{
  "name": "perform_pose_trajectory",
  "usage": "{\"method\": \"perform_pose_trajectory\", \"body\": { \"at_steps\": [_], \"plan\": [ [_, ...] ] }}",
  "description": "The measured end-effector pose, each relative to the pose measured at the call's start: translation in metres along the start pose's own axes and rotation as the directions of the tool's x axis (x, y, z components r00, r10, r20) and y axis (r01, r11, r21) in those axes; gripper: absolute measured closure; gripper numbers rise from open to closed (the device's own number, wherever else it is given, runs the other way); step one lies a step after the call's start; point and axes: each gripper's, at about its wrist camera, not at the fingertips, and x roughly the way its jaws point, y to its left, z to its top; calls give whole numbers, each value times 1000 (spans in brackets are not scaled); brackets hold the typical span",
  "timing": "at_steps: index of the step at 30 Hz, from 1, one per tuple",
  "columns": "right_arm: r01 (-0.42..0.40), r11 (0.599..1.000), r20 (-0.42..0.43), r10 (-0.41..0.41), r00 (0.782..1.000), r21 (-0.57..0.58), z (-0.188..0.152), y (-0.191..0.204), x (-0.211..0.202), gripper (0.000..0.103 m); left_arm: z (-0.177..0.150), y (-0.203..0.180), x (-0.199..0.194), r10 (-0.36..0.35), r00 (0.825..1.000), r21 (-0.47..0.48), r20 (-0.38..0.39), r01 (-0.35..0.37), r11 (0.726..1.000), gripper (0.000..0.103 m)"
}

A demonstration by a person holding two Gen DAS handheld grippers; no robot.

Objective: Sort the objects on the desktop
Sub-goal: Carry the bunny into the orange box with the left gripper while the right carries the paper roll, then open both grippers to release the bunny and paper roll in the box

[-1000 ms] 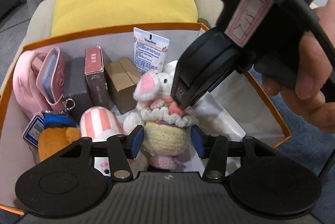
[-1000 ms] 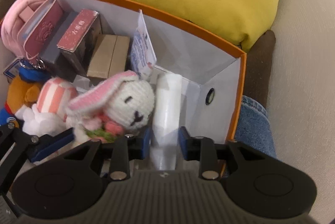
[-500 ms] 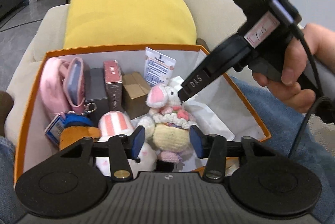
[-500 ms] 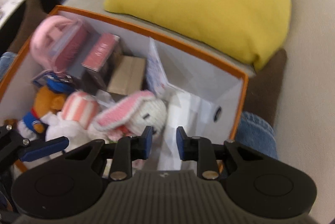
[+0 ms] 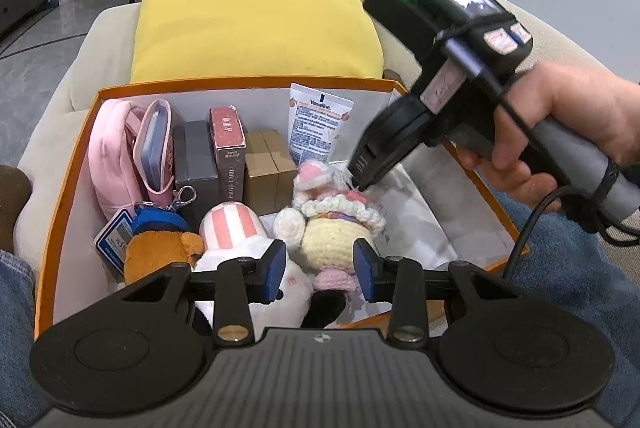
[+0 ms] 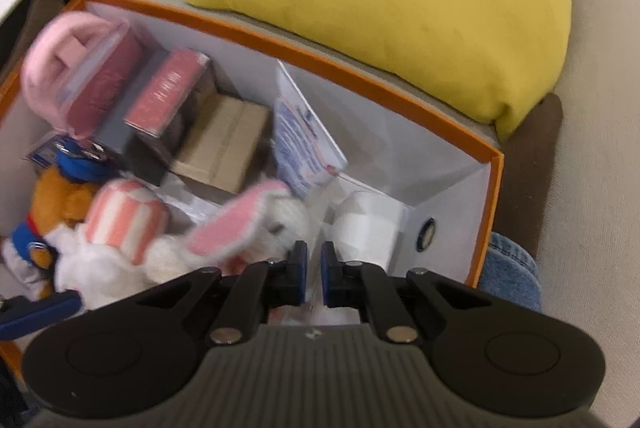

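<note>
Orange box (image 5: 72, 184) holds crochet bunny (image 5: 332, 212), boxes; left hand-held gripper (image 5: 320, 270) wide, right hand-held gripper (image 6: 314, 274) seemingly narrow, empty.

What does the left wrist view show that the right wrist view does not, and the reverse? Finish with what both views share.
Only the left wrist view shows the right gripper's body and the hand holding it, plus the readable Vaseline tube. Only the right wrist view shows the right gripper nearly shut with nothing visibly between its pads, and a round hole in the box wall. Both show the orange box, yellow cushion, crochet rabbit and striped plush.
</note>
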Motion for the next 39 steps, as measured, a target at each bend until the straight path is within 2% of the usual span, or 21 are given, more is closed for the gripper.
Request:
{"method": "perform_pose_trajectory", "body": {
  "at_steps": [1, 4, 6, 7, 13, 17, 23, 27, 33, 39],
  "plan": [
    [12, 1000, -5, -12, 1000, 5, -2, -1, 2, 100, 0, 1, -1, -1, 1000, -3, 1, 1, 1000, 61],
    [26, 1000, -8, -26, 1000, 10, -5, -2, 4, 102, 0, 1, -2, 7, 1000, -6, 0, -7, 1000, 61],
    [43, 999, -6, -43, 999, -12, -6, 2, 3, 101, 0, 2, -3, 11, 1000, -8, 3, -11, 1000, 61],
    [35, 999, -2, -35, 999, -16, -7, 3, 2, 97, 0, 2, -4, 11, 1000, -9, 5, -11, 1000, 61],
    [-7, 999, 57, 9, 998, -35, -16, 2, -27, 95, 2, -2, -15, 25, 999, -5, 23, -25, 1000, 61],
    [-9, 995, 14, 11, 1000, -98, -30, 9, -30, 96, 2, -6, -20, 28, 999, -7, 26, -28, 1000, 61],
    [17, 979, 11, -15, 1000, -204, -47, 20, -24, 99, -1, -10, -31, 43, 998, -6, 35, -43, 999, 61],
    [22, 977, 9, -20, 1000, -214, -53, 26, -19, 99, -2, -11, -37, 57, 998, -1, 39, -57, 998, 61],
    [-15, 983, 58, 26, 998, -183, -65, 27, -38, 97, -2, -16, -43, 70, 996, 11, 45, -71, 997, 61],
    [-50, 988, 157, 73, 985, -147, -92, 28, -80, 96, 1, -26, -61, 87, 993, 31, 77, -90, 995, 59]
  ]
}}
